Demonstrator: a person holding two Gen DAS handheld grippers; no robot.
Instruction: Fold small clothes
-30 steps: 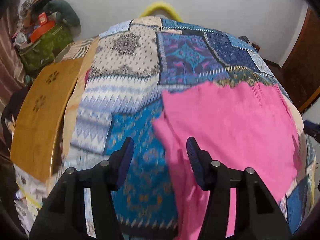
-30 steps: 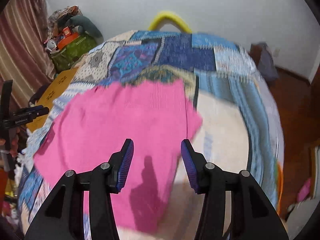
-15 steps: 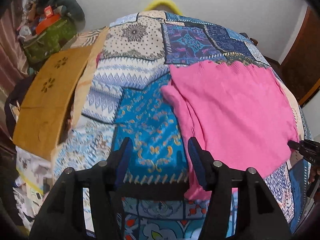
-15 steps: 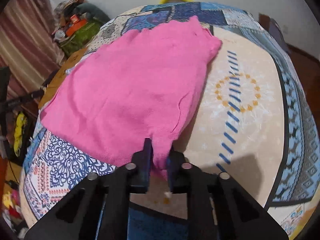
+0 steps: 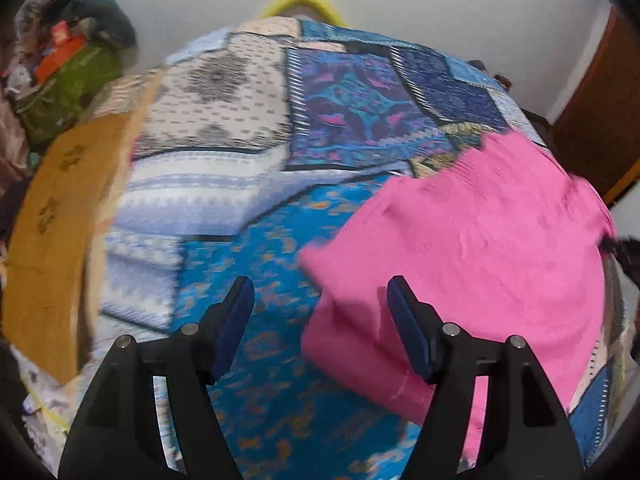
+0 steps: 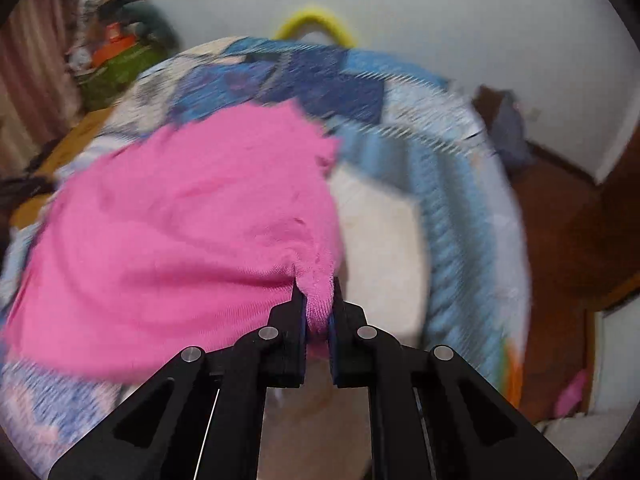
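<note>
Garment (image 5: 472, 248) corner sits pinched in the right gripper (image 6: 318, 300); the left gripper (image 5: 320, 300), wide open and empty, hovers over its opposite near edge.

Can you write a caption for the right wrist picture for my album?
The right tongs pinch a corner of the pink knit garment over the patchwork bedspread.

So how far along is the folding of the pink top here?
Early. Done: the pink top lies spread on the patchwork bedcover. In hand: the right gripper is shut on one edge of it. The left gripper is open, holding nothing. Left: no clear fold shows, so all the folding remains.
</note>
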